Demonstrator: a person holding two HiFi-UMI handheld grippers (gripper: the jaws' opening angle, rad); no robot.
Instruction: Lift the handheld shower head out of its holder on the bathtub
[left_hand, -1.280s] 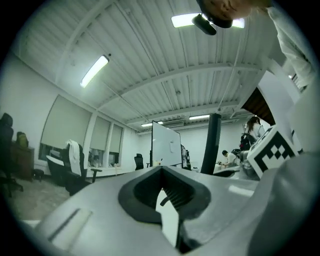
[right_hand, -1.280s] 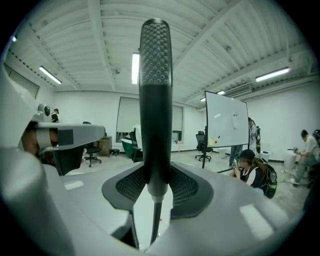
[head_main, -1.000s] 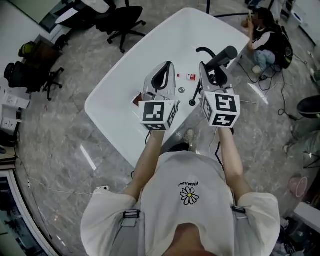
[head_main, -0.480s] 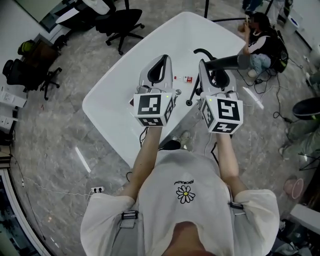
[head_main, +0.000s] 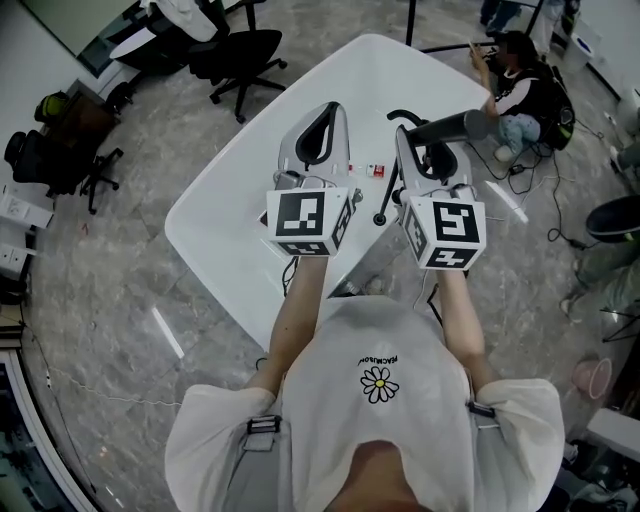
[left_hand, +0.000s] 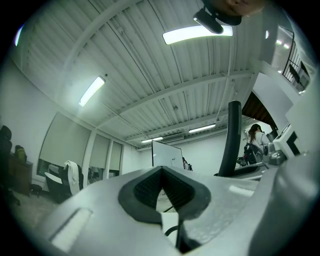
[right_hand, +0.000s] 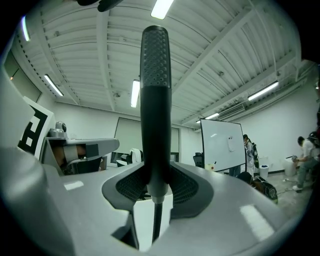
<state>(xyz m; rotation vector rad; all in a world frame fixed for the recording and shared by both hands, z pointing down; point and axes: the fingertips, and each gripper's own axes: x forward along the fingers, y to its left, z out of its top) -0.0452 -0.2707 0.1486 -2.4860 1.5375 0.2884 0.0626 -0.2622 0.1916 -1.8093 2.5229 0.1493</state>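
Note:
The black handheld shower head (head_main: 455, 126) is up off the white bathtub (head_main: 230, 200), and my right gripper (head_main: 412, 138) is shut on its handle. Seen from the right gripper view, the textured black handle (right_hand: 155, 100) stands upright between the pads of the right gripper (right_hand: 156, 187), with the hose (right_hand: 155, 222) running down below them. A loop of black hose (head_main: 400, 104) curves behind the gripper. My left gripper (head_main: 324, 112) hovers beside it over the tub, shut on nothing; the left gripper (left_hand: 161, 192) has its pads together, with the black handle (left_hand: 232, 137) to its right.
A small black fitting (head_main: 380, 216) and a red-and-white label (head_main: 376, 169) sit on the tub deck between the grippers. Office chairs (head_main: 240, 50) stand at the back left. A person (head_main: 525, 85) crouches at the tub's far right among floor cables. A whiteboard (right_hand: 222, 145) stands behind.
Both grippers have tilted and risen a little. The shower head in the right gripper swung from pointing steeply up-right to lying nearly level, pointing right.

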